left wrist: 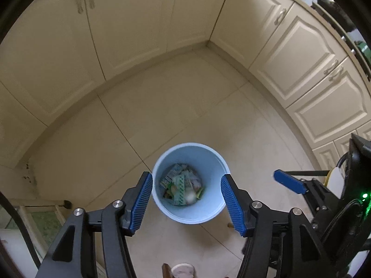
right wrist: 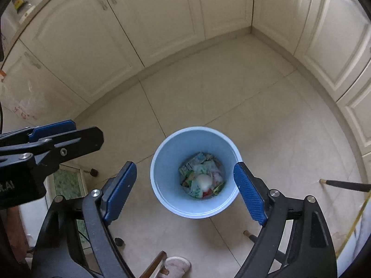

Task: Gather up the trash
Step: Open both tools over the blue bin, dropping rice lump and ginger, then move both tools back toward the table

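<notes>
Blue-padded left claw (left wrist: 186, 199) hangs with jaws apart, gripping nothing, straight above a round pale-blue plastic bin (left wrist: 190, 215) holding crumpled wrappers (left wrist: 182, 188) on the beige tiled floor (left wrist: 176, 106). Right claw (right wrist: 185, 188), jaws spread wide and empty, frames that bin below it.

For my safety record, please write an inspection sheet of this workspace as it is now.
Surface: beige tiled floor, bare around the bin.
Job's things: light blue bin upright on the floor; wrappers and a pale round piece lie at its bottom.
Clutter: slipper toe at the lower edge; dark stick at right.
Grippers: left claw and right claw both open above the bin, nothing between the pads.
Cables: thin yellow cord at far right.
Surroundings: cream cabinet doors around a corner.
</notes>
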